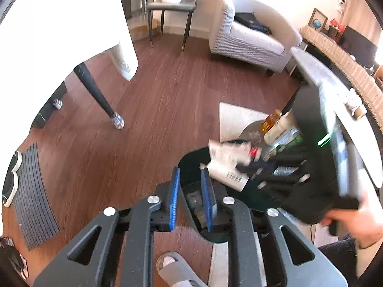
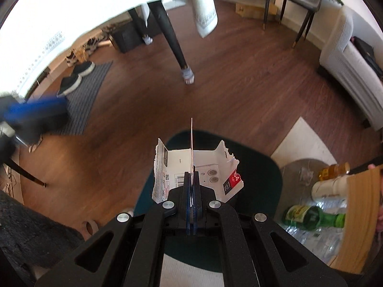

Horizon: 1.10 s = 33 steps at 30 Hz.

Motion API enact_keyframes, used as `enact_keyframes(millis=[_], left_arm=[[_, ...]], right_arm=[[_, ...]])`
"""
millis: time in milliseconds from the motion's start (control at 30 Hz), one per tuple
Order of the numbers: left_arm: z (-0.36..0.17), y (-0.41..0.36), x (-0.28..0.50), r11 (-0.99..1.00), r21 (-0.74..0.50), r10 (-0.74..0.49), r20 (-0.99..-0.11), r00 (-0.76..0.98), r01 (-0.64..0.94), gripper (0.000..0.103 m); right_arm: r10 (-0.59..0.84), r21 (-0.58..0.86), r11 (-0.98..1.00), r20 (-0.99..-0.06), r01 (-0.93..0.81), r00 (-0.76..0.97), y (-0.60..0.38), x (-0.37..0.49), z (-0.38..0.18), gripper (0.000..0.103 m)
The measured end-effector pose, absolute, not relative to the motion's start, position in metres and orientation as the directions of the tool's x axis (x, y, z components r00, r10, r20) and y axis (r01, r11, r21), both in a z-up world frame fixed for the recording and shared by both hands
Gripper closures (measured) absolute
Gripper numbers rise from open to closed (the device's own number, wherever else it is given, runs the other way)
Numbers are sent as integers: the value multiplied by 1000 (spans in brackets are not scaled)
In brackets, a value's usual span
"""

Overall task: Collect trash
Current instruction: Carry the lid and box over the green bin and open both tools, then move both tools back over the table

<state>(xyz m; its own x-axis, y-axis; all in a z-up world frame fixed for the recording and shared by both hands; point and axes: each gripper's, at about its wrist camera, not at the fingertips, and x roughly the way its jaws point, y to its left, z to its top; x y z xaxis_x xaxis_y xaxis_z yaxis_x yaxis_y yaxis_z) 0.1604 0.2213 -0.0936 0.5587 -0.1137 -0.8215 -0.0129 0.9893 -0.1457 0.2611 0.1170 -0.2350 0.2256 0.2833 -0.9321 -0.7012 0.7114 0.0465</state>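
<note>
My right gripper (image 2: 191,179) is shut on a torn white cardboard package (image 2: 174,172) with a barcode and a red label, held above a dark green bin (image 2: 261,167). In the left wrist view the same package (image 1: 227,165) hangs over the bin's opening (image 1: 191,162), with the right gripper's black body (image 1: 311,167) above it. My left gripper (image 1: 191,191) is open and empty, its blue pads straddling the bin's near rim.
A wooden-rimmed container (image 2: 361,215) at the right holds a green bottle (image 2: 313,217), a white bottle (image 2: 328,189), an amber bottle (image 2: 335,169) and clear plastic bottles. Table legs (image 2: 174,45), a white sofa (image 1: 251,35), a doormat (image 1: 33,196) and shoes (image 2: 76,76) stand on the wooden floor.
</note>
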Motion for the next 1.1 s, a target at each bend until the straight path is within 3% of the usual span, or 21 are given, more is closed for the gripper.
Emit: enact_keyframes(millis=[400, 500, 533, 567, 833, 1100], left_arm=[[-34, 204, 152, 984, -176, -148, -733, 664, 26, 92], [-19, 202, 150, 981, -193, -161, -709, 687, 31, 92], [-13, 201, 149, 979, -202, -167, -698, 696, 32, 92], [-9, 201, 150, 978, -206, -169, -692, 702, 33, 92], [12, 186, 155, 981, -191, -151, -652, 743, 32, 92], [30, 172, 161, 989, -146, -100, -621, 777, 10, 91]], right_arm=[[149, 8, 716, -979, -698, 141, 102, 249, -292, 100], [130, -1, 726, -982, -688, 139, 94, 249, -296, 85], [125, -9, 727, -982, -686, 145, 92, 248, -296, 71], [125, -14, 727, -980, -686, 152, 90, 246, -294, 64], [238, 46, 703, -955, -710, 174, 87, 232, -257, 64], [435, 129, 656, -869, -743, 234, 81, 212, -178, 75]])
